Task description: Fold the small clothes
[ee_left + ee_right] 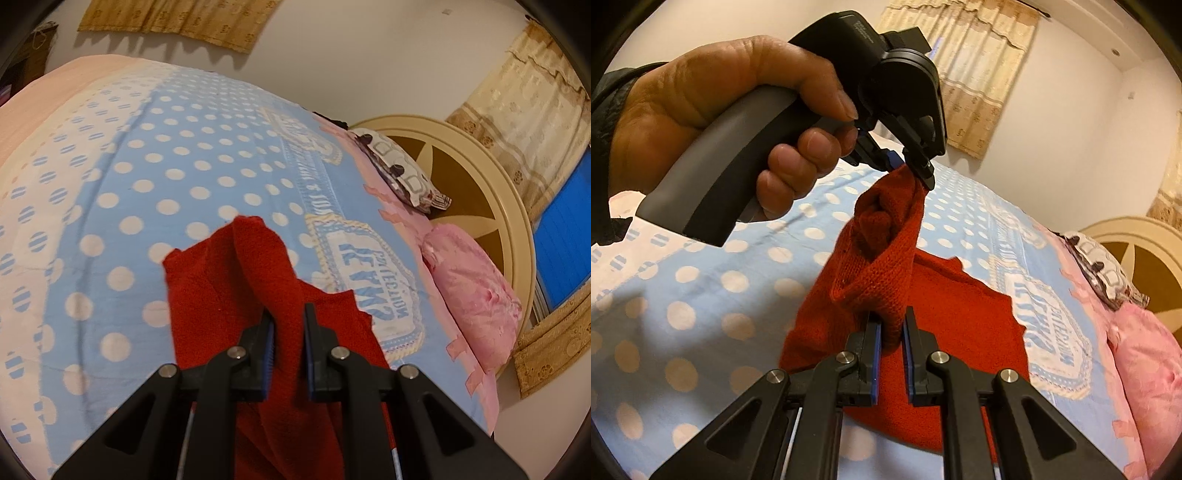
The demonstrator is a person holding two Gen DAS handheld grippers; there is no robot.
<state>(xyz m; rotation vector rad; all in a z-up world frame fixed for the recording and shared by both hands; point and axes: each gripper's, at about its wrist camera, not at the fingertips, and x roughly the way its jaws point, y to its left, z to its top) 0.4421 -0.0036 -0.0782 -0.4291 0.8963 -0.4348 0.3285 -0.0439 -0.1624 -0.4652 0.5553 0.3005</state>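
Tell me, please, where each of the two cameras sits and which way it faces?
Left wrist: on the left gripper, looking down along its fingers at the red knit garment it pinches, over the polka-dot bedsheet; no hand shows.
Right wrist: on the right gripper, pinching the same garment, facing the person's left hand and left gripper.
Shared: garment, bedsheet, pink pillow, headboard.

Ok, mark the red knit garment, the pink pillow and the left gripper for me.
red knit garment (953, 317): right wrist view, flat part lying on the bed.
pink pillow (476, 291): left wrist view, middle of its top face.
left gripper (912, 168): right wrist view, between its fingers where they pinch the garment.
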